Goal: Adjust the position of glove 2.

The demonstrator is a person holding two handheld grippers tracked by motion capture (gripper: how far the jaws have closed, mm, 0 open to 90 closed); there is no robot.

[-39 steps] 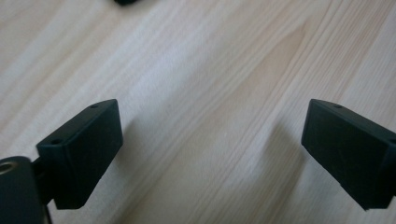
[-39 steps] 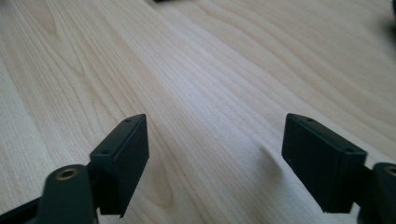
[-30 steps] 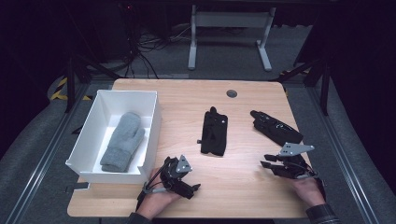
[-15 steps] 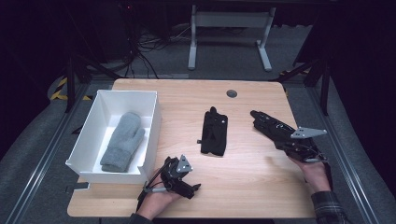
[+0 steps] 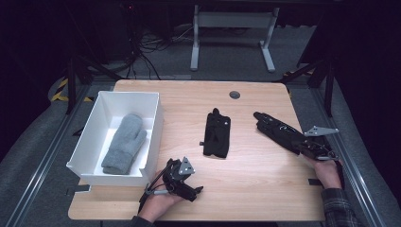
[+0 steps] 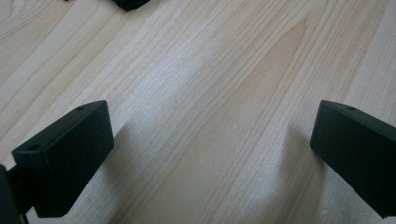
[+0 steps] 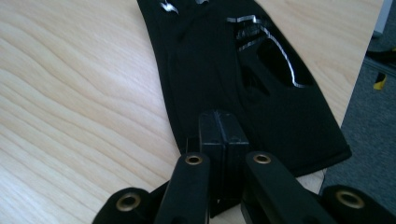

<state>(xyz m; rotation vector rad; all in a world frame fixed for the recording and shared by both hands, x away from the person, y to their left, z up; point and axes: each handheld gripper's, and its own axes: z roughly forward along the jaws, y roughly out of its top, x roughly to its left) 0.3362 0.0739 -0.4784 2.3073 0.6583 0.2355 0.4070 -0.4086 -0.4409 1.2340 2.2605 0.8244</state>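
A black glove (image 5: 275, 127) lies near the table's right edge, its fingers pointing to the far left. My right gripper (image 5: 302, 144) is at its cuff end. In the right gripper view the glove (image 7: 224, 60) stretches away from that gripper (image 7: 224, 116), whose jaws stand pressed together over the cuff with no fabric seen between them. A second black glove (image 5: 217, 135) lies flat in the middle. My left gripper (image 5: 196, 191) rests open near the front edge. Seen from the left gripper (image 6: 212, 135), there is just bare wood between its jaws.
A white box (image 5: 156, 118) at the left holds a grey mitten (image 5: 125, 142). The wooden table (image 5: 255, 189) has a round cable hole (image 5: 234, 94) at the back. Metal rails run along both sides, and a desk frame stands behind.
My right hand has moved from the front right of the table back and rightwards to the cuff of the right glove. The left hand and both gloves have stayed put.
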